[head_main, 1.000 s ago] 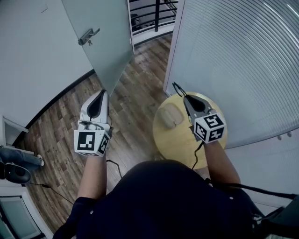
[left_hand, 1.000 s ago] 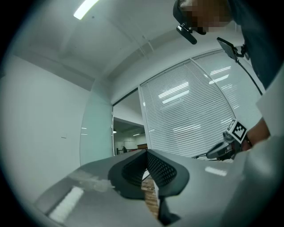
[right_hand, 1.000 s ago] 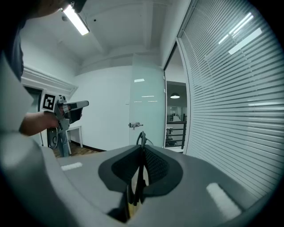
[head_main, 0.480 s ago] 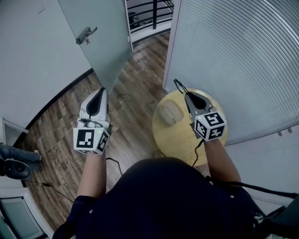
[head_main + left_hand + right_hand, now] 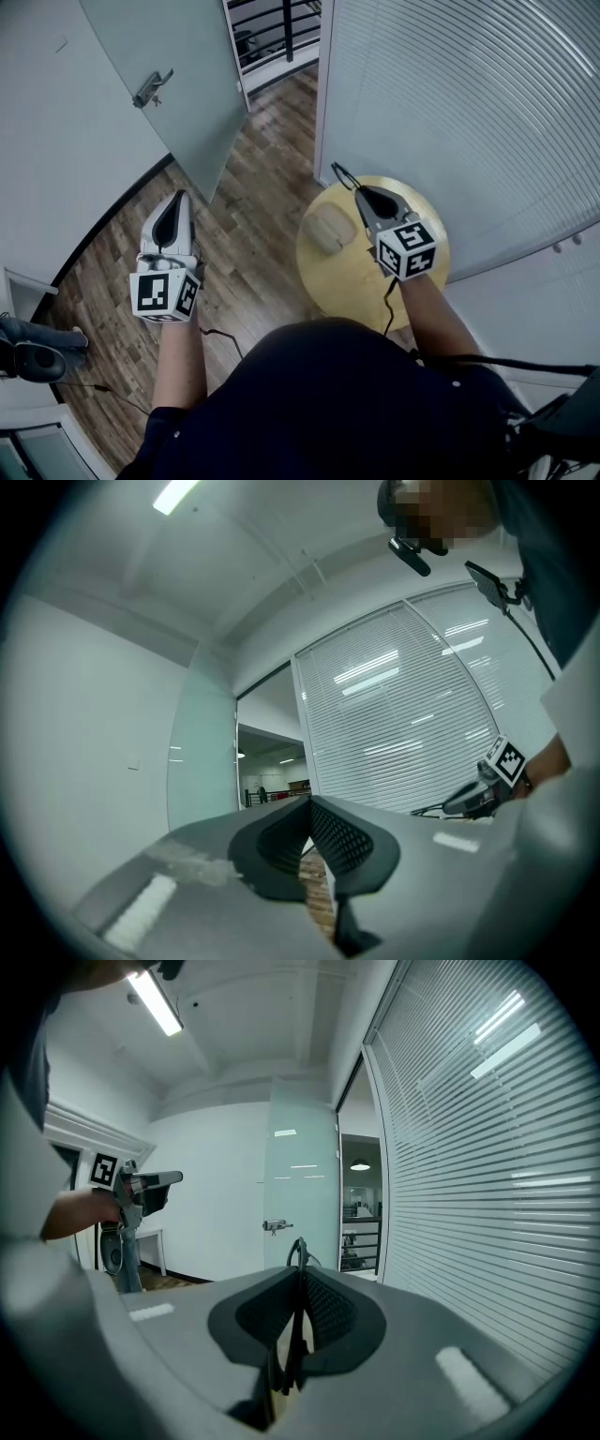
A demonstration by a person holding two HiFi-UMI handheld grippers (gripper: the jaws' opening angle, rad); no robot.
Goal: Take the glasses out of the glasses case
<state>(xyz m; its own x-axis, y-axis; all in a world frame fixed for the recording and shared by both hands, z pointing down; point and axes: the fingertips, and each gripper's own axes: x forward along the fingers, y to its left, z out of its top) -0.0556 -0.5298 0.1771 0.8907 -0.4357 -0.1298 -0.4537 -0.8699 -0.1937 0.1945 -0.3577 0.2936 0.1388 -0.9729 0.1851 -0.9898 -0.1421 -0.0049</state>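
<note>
A beige glasses case (image 5: pixel 328 229) lies on the round yellow table (image 5: pixel 319 277), and its lid looks closed. My right gripper (image 5: pixel 362 197) hovers over the table just right of the case, shut on a pair of thin black glasses (image 5: pixel 339 175) that stick out past its tips. In the right gripper view the glasses (image 5: pixel 298 1252) are pinched between the jaws of the right gripper (image 5: pixel 298 1309). My left gripper (image 5: pixel 172 208) is held over the wood floor, well left of the table, shut with nothing in it. Its pads (image 5: pixel 323 836) meet at the tip.
A frosted glass door (image 5: pixel 169 84) with a handle stands open at the back left. A wall of white blinds (image 5: pixel 469 112) curves behind the table. A cable (image 5: pixel 220 337) trails on the wooden floor (image 5: pixel 253 206). A dark object (image 5: pixel 33 356) sits at the far left.
Both grippers have shifted left in the head view, the left one also lower. The right gripper keeps the glasses above the table beside the case.
</note>
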